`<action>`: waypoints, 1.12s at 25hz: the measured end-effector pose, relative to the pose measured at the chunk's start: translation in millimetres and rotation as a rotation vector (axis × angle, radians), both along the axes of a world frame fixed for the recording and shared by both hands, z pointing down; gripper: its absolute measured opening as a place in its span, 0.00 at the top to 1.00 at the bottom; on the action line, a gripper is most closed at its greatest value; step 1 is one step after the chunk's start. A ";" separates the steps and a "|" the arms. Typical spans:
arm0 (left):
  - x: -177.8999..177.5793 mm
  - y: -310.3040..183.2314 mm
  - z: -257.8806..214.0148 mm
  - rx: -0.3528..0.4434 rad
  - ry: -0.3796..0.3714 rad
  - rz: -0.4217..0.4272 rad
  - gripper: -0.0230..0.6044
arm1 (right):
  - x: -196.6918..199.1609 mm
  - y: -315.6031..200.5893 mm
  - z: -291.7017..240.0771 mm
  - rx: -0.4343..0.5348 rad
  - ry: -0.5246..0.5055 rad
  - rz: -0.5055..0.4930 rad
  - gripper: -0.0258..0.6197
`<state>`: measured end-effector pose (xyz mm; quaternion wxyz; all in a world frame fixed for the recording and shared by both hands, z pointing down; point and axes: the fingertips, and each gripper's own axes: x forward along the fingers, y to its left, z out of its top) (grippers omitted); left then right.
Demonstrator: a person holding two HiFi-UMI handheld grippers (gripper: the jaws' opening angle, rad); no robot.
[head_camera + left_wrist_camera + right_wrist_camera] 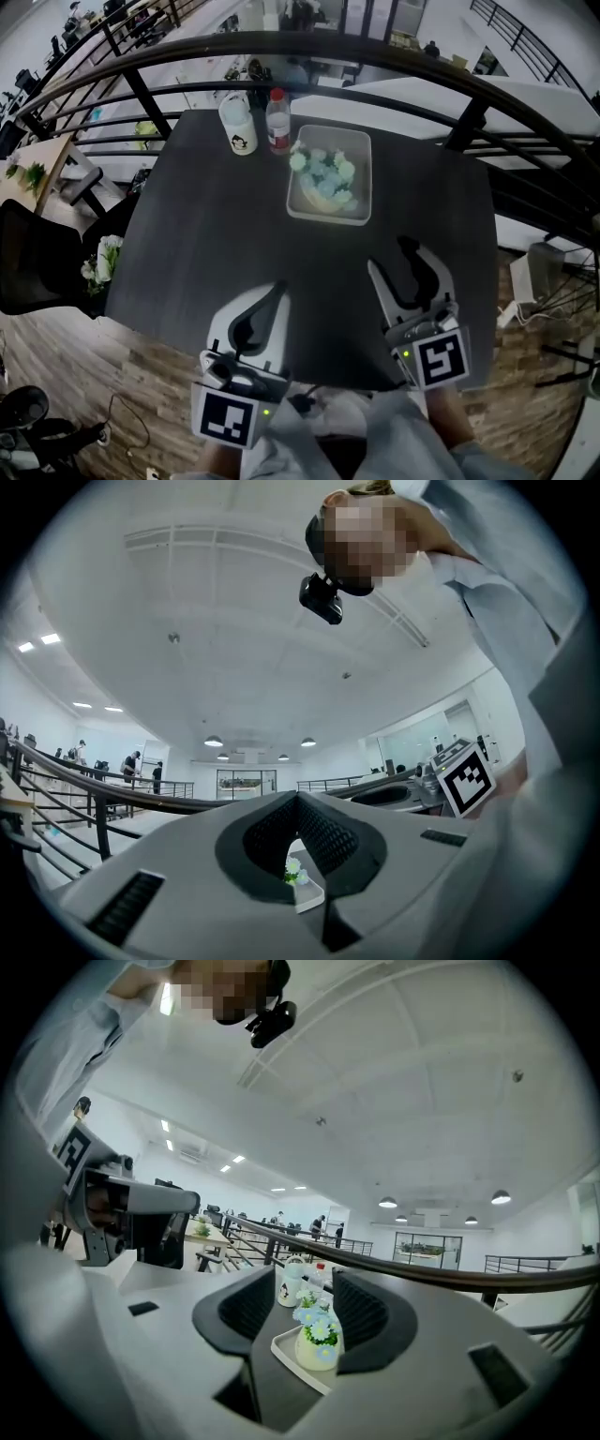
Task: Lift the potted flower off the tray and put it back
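Right hand-held gripper hovers over the desk, its jaws partly apart with nothing between them. Left hand-held gripper, beside it, has its jaws together and empty. Well ahead of both, the potted flower sits in the tray.

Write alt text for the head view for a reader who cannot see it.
A potted flower sits in a tray at the far side of a dark table, beside two bottles. Nearer, the left hand-held gripper is shut, the right hand-held gripper open.
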<state>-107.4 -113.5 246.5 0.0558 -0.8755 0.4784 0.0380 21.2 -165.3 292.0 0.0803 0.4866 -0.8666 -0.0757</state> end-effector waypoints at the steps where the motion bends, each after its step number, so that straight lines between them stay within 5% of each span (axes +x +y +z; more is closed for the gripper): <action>1: 1.3 -4.3 2.0 -0.005 0.001 0.000 0.97 | 1.4 -5.8 2.6 -0.003 0.002 -0.001 0.67; 28: 10.5 -100.0 55.4 -0.104 0.003 -0.011 0.97 | -10.0 -127.4 118.2 -0.152 0.100 -0.083 0.56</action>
